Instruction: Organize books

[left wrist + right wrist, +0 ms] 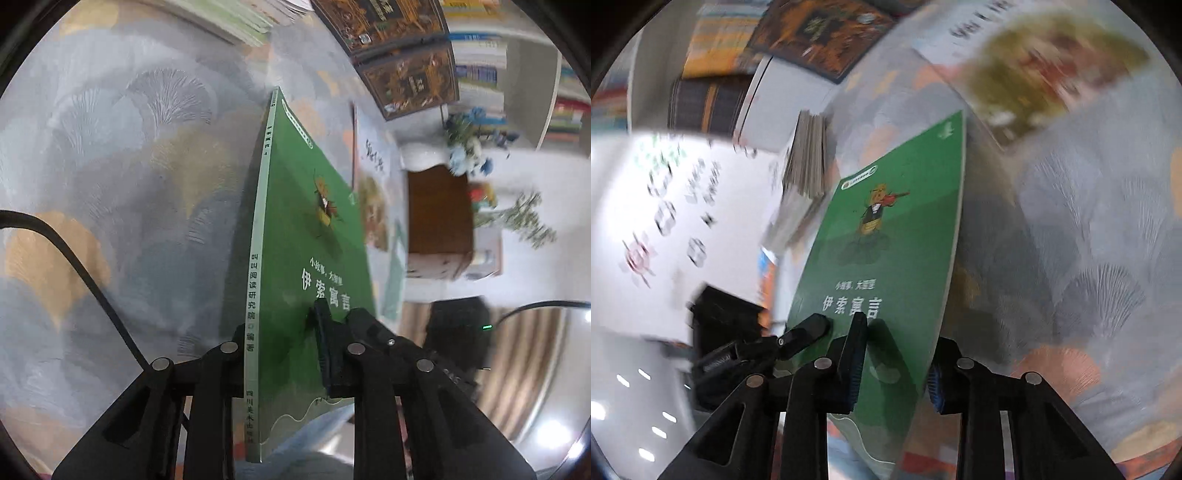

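Clamped by the left gripper [284,354] and right gripper [894,362], both closed on its lower end: a thin green softcover book [295,240], held on edge above the grey fan-patterned tablecloth [129,184], long axis pointing away, pale spine leftward. Farther off, dark brown ornate-cover books [402,44].
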`<state>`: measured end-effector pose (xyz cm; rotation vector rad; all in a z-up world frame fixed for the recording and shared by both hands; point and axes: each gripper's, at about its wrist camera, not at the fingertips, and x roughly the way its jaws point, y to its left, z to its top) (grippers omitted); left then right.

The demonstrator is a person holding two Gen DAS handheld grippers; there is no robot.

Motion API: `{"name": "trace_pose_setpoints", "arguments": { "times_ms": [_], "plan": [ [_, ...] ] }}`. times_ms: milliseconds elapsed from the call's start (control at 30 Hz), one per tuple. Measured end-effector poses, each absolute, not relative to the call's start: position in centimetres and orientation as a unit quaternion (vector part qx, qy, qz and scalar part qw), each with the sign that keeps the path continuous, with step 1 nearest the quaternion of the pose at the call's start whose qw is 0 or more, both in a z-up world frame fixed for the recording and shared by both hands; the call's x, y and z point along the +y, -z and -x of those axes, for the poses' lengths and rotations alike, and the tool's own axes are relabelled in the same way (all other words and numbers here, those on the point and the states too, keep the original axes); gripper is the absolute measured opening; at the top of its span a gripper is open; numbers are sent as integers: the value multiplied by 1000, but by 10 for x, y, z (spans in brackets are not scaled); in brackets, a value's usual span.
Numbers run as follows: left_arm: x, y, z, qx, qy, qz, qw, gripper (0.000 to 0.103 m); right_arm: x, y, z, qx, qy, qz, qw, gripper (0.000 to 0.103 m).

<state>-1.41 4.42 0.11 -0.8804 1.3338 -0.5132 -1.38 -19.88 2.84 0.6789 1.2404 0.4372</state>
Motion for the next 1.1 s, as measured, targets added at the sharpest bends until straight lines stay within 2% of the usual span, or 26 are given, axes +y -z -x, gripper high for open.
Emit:
{"name": "trace_pose_setpoints", "arguments": {
  "times_ms": [100, 333, 600, 800, 967, 1100],
  "plan": [
    [38, -9, 16, 594, 221, 337, 697, 21, -188, -35, 15, 566, -194, -248, 762, 28],
    [22, -51, 27, 548, 259, 237, 760, 19, -183, -63, 27, 531, -198, -156, 809, 28],
    [23, -87, 20, 496, 288, 252, 779, 20, -191, -103, 22, 496, -215, -146, 829, 28],
    [54, -123, 3, 438, 281, 276, 808, 21, -170, -144, -13, 456, -250, -137, 843, 28],
    [97, -133, -30, 405, 243, 285, 834, 20, -125, -152, -66, 437, -291, -124, 842, 29],
    [133, -122, -62, 405, 200, 290, 844, 20, -84, -137, -113, 450, -318, -118, 826, 30]
  ]
}}
